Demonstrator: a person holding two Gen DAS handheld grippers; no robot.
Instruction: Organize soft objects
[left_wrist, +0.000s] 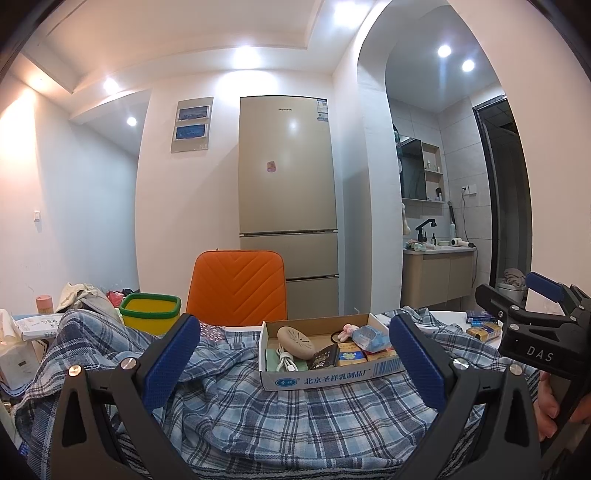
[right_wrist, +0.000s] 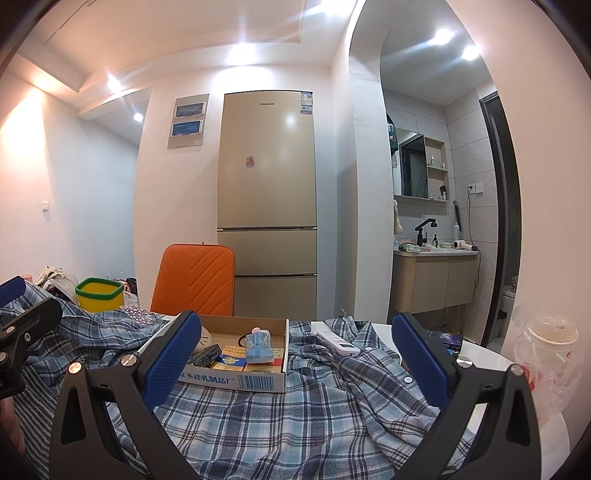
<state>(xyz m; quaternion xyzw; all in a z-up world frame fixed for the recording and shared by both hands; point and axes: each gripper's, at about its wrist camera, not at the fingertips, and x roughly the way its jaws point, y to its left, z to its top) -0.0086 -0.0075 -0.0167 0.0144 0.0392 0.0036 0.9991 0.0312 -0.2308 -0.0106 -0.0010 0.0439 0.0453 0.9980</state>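
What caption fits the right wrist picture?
Open right gripper above a rumpled plaid shirt, facing a cardboard box of small things.

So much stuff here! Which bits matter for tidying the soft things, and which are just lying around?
Part of the job:
- plaid shirt, spread over the table
- left gripper, open above it
- right gripper, open above it

Just lying about:
- cardboard box of odds and ends, sitting on the shirt
- white remote
- yellow bin
- orange chair
- fridge

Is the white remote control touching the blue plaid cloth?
Touching. The right wrist view shows the white remote control lying directly on the blue plaid cloth, with folds against its sides.
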